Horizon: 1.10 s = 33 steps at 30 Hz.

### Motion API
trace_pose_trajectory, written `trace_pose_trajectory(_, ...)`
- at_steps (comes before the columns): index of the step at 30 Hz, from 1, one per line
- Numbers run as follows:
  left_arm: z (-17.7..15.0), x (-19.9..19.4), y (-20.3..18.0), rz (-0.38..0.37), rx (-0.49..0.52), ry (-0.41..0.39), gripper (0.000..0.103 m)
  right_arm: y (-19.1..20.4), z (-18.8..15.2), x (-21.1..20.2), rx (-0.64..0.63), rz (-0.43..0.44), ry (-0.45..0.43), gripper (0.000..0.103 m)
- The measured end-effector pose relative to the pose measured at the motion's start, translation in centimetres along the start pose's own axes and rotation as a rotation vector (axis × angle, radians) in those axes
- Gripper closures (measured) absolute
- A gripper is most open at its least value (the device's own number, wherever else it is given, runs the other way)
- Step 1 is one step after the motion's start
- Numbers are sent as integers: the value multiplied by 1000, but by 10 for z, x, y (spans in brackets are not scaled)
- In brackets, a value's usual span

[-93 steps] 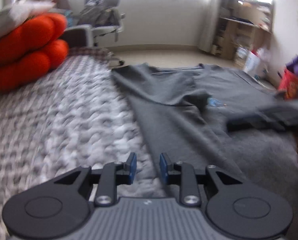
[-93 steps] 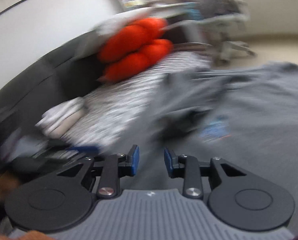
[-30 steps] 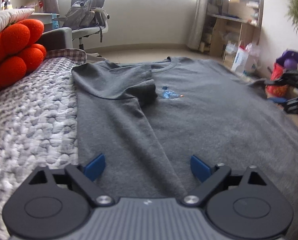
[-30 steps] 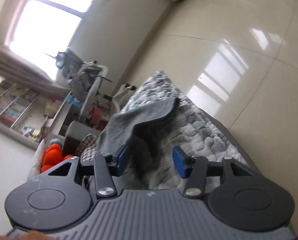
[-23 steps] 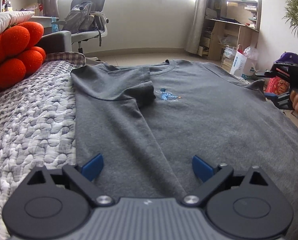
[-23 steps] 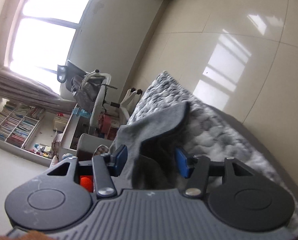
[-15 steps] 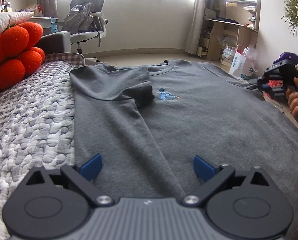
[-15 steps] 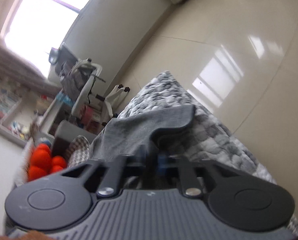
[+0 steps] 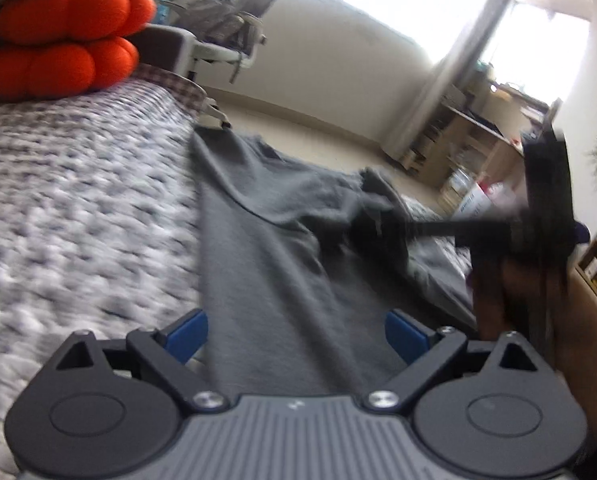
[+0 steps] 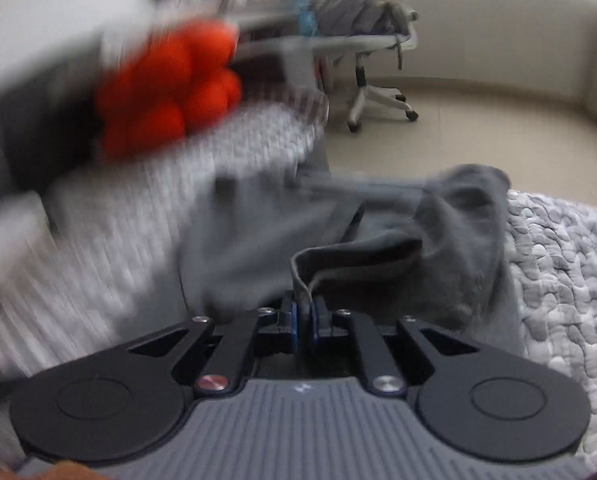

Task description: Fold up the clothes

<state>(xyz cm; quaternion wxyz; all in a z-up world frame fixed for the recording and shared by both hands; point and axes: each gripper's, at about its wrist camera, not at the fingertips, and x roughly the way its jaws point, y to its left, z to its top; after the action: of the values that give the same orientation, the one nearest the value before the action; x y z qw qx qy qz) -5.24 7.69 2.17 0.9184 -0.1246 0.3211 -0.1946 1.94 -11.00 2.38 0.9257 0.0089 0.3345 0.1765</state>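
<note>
A dark grey T-shirt [image 9: 266, 248] lies spread on a grey quilted bed [image 9: 78, 200]. My left gripper [image 9: 296, 334] hovers low over its near part, open wide, with cloth under the gap and nothing pinched. In the left wrist view my right gripper [image 9: 374, 224] reaches in from the right, held by a hand [image 9: 494, 292], and drags a bunched fold of the shirt across the body. In the right wrist view my right gripper [image 10: 303, 316] has the shirt's hem edge [image 10: 338, 256] pinched between its blue pads. Its jaws are opening slightly with the cloth still between them.
An orange knotted cushion [image 9: 62, 40] sits at the head of the bed, under a white pillow. An office chair [image 10: 370, 40] with a bag on it stands on the tiled floor beyond the bed. Wooden shelves [image 9: 478, 128] line the far right wall.
My right gripper shut on the far sleeve's edge and swept it fast across the shirt toward the middle. The left gripper rolled and shifted a little, staying open.
</note>
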Motion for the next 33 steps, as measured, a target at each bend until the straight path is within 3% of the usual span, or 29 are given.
trace_pose_trajectory(1,4,-4,4,4,-8,-14,7,7,-7,-4,-38,-2,-1,85)
trace_pose_trajectory(3,12,-4,12,5,-37,-33,7,-9,-19,-30,29,101,-40,52)
trace_pose_trajectory(5,23,2,15,-15,-72,-25,7,-35,-26,-62,155,184,-90,40)
trace_pose_trajectory(7,35,12,13,-46,-94,-8,7,-61,-33,-94,242,178,-130,39)
trace_pose_trajectory(10,51,27,-8,-59,-39,-3,7,-93,-56,-133,250,55,-154,39)
trace_pose_trajectory(16,76,83,-83,2,240,78,7,-114,-122,-176,163,-33,-68,39)
trace_pose_trajectory(21,71,126,-107,76,205,220,7,-103,-172,-222,88,-40,-95,39)
trace_pose_trajectory(25,60,147,-111,176,159,277,14,-100,-198,-236,79,-22,-47,40)
trace_pose_trajectory(26,58,146,-111,188,154,257,14,-100,-205,-238,76,-18,-42,46)
trace_pose_trajectory(28,56,145,-115,206,160,221,30,-100,-213,-241,85,-10,-37,74)
trace_pose_trajectory(29,56,144,-117,199,172,213,58,-100,-215,-243,101,-14,-38,91)
trace_pose_trajectory(30,57,144,-117,199,170,209,70,-100,-216,-244,113,-20,-47,93)
trace_pose_trajectory(31,58,143,-117,199,168,205,74,-98,-218,-249,117,-18,-63,93)
trace_pose_trajectory(33,62,140,-113,178,146,198,100,-93,-222,-259,117,2,-92,97)
